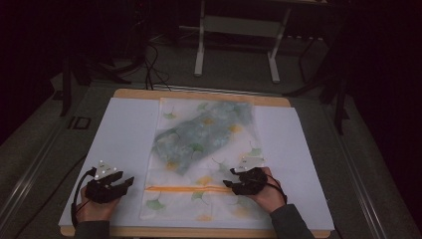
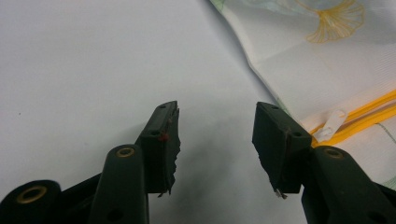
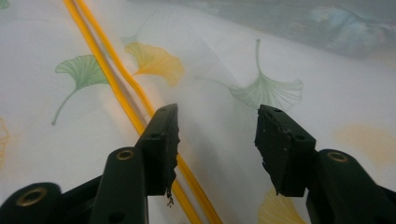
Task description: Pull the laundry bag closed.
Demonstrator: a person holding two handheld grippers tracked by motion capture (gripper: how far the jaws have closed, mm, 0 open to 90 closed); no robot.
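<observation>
mesh bag [image 1: 204, 159] with ginkgo-leaf print lay flat mid-table on white sheet [image 1: 124, 134], greenish garment [image 1: 201, 134] inside. left gripper [image 1: 130, 180] sat just off bag's left edge, jaws wide apart, nothing between. right gripper [image 1: 227, 178] hovered over bag's right side by orange zipper [image 1: 191, 188], jaws spread, gripping nothing.

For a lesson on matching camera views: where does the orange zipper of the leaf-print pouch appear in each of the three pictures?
High view: the orange zipper runs as a level stripe across the near part of the pouch, between the two grippers.
Left gripper view: at the right edge, slanting up to the right, with its white pull tab.
Right gripper view: a diagonal from top left down past the left-hand jaw.
Shared landmark: the ginkgo-leaf print beside the zipper.
</observation>
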